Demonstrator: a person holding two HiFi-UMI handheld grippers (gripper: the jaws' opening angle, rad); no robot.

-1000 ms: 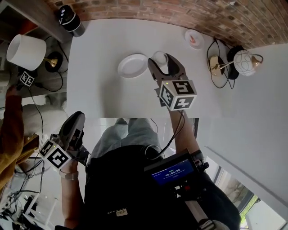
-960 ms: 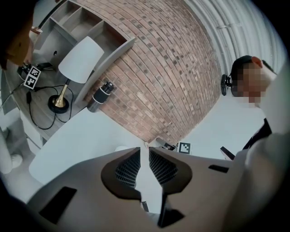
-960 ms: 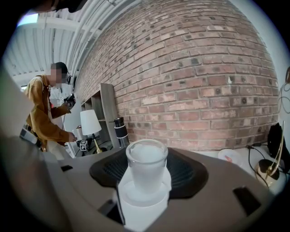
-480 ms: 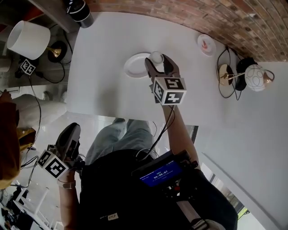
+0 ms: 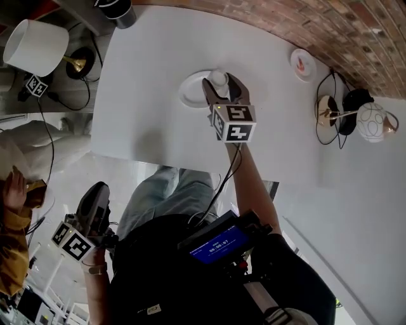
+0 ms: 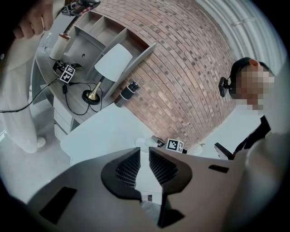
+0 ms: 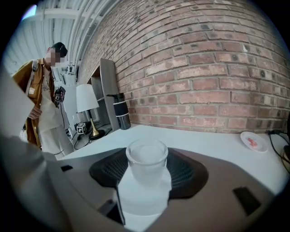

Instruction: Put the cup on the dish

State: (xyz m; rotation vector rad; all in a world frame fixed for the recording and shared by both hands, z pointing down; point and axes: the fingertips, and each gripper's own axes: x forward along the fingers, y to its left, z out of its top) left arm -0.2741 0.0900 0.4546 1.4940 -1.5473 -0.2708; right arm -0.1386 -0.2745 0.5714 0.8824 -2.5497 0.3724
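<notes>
A small frosted glass cup (image 5: 219,79) is held between the jaws of my right gripper (image 5: 221,82), which is shut on it. In the head view the cup overlaps the right rim of the round white dish (image 5: 189,91) on the white table (image 5: 146,101); I cannot tell whether it touches the dish. In the right gripper view the cup (image 7: 146,158) stands upright between the dark pads, and the dish is hidden beneath it. My left gripper (image 5: 99,190) hangs low at the left, off the table, with its jaws nearly together on nothing (image 6: 144,156).
A white-shaded lamp (image 5: 35,46) and a black cylinder (image 5: 117,9) stand beyond the table's left end. A small pink-marked saucer (image 5: 302,61) and a globe lamp (image 5: 372,122) with cables lie to the right. A person in a brown jacket (image 5: 13,254) stands at the left.
My right gripper has carried the cup left, from beside the dish to over its right rim. The left gripper stays low and off the table.
</notes>
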